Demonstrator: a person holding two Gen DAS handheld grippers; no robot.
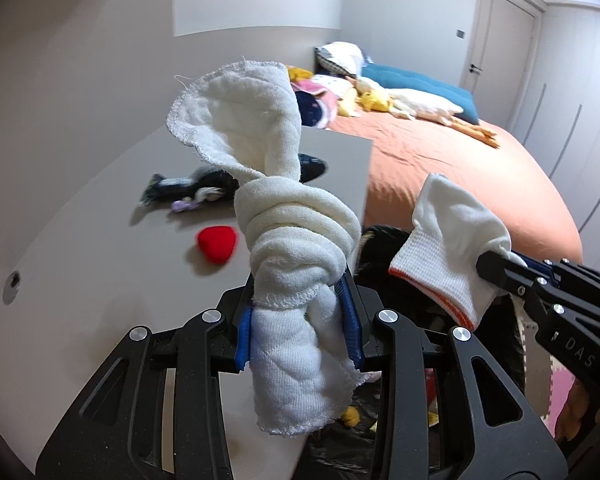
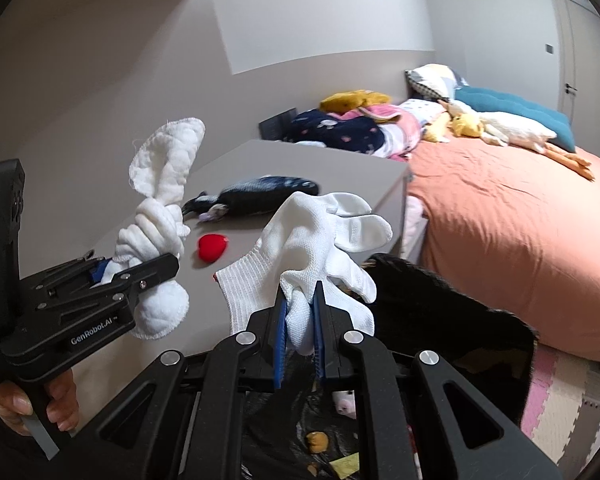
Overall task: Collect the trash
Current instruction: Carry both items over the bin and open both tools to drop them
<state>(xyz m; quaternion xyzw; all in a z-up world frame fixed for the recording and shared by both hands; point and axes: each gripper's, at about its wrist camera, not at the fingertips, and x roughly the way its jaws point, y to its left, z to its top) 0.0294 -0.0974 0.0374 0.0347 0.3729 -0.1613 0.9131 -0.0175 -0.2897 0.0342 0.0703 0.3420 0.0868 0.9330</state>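
Left gripper (image 1: 298, 320) clamps a knotted white cloth (image 1: 276, 208), the knot sticking up past its tips. Right gripper (image 2: 300, 320) pinches a white glove (image 2: 320, 236) tight. Black trash bag (image 2: 440, 320) sits open just below both; grey table (image 1: 100, 216) beyond.

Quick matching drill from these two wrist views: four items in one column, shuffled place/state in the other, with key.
1. knotted white cloth
2. white knit glove
3. red heart-shaped plush
4. black trash bag

A. lying on grey tabletop
B. clamped in right gripper
C. open below the grippers
D. clamped in left gripper

Pairs: 1-D, 2-B, 3-A, 4-C
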